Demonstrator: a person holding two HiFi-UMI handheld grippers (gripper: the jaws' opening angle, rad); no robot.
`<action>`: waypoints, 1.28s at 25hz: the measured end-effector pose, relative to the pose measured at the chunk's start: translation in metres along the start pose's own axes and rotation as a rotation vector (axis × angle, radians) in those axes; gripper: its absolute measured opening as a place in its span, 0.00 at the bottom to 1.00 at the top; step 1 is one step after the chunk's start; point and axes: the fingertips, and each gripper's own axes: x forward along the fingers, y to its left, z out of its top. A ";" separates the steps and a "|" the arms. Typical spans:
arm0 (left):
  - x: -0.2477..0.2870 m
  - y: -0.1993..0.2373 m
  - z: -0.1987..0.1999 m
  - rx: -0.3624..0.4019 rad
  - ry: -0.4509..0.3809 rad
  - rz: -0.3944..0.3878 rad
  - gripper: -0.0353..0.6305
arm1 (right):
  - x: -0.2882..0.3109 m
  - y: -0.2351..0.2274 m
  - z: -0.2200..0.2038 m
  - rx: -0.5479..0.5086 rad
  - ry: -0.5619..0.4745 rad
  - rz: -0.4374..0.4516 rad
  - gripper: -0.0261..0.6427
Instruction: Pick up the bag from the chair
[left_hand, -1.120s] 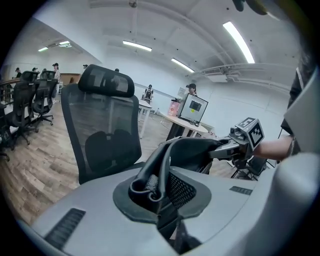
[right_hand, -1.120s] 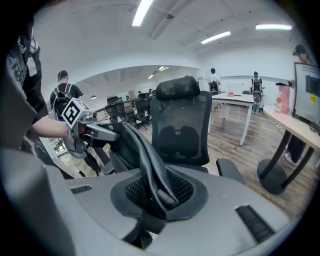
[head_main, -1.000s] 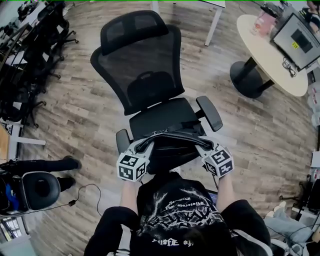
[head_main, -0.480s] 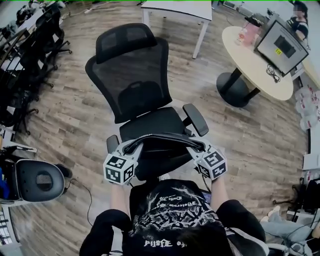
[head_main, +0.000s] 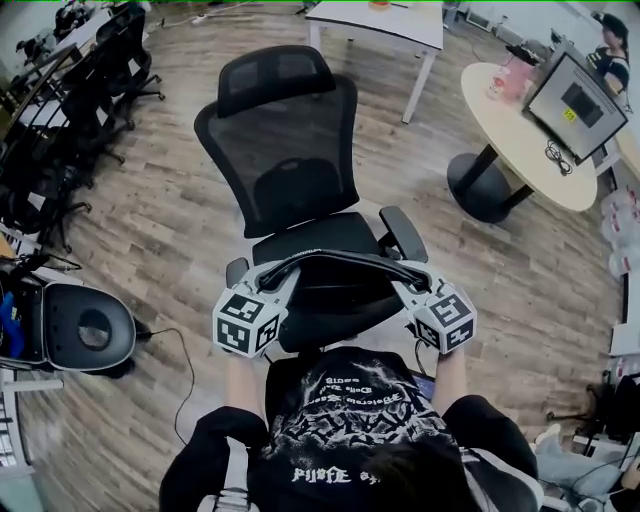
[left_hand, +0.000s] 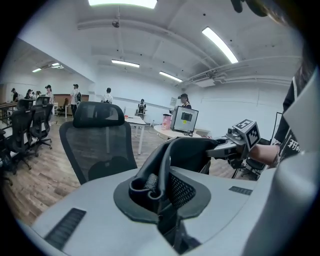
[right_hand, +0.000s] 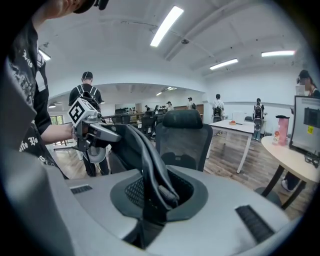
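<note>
A black bag (head_main: 335, 290) hangs stretched between my two grippers, just in front of the seat of a black mesh office chair (head_main: 290, 150). My left gripper (head_main: 281, 283) is shut on the bag's left end, and its jaws pinch folded black fabric and a strap (left_hand: 150, 182). My right gripper (head_main: 404, 280) is shut on the right end, where its jaws close on the bag's edge (right_hand: 155, 180). The left gripper view shows the right gripper (left_hand: 235, 146) across the bag (left_hand: 187, 152). From the right gripper view I see the left gripper (right_hand: 97, 131) and the chair (right_hand: 185, 135) behind.
A round table (head_main: 530, 120) with a monitor stands at the right. A white desk (head_main: 385, 20) is behind the chair. Several black chairs (head_main: 60, 130) line the left side. Another chair's seat (head_main: 85, 325) and a floor cable (head_main: 165, 340) lie at lower left. People stand far off.
Both grippers keep their hold on the bag, which stays stretched between them in front of the seat. The head view has swung, so the chair and tables sit differently in it.
</note>
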 end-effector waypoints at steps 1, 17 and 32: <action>-0.003 0.000 0.005 0.004 -0.009 0.006 0.11 | -0.001 0.000 0.005 -0.011 -0.008 -0.003 0.12; -0.047 -0.010 0.065 0.137 -0.093 0.028 0.10 | -0.020 0.005 0.078 -0.096 -0.107 -0.053 0.13; -0.063 -0.006 0.095 0.222 -0.152 0.088 0.09 | -0.020 0.005 0.112 -0.160 -0.187 -0.125 0.12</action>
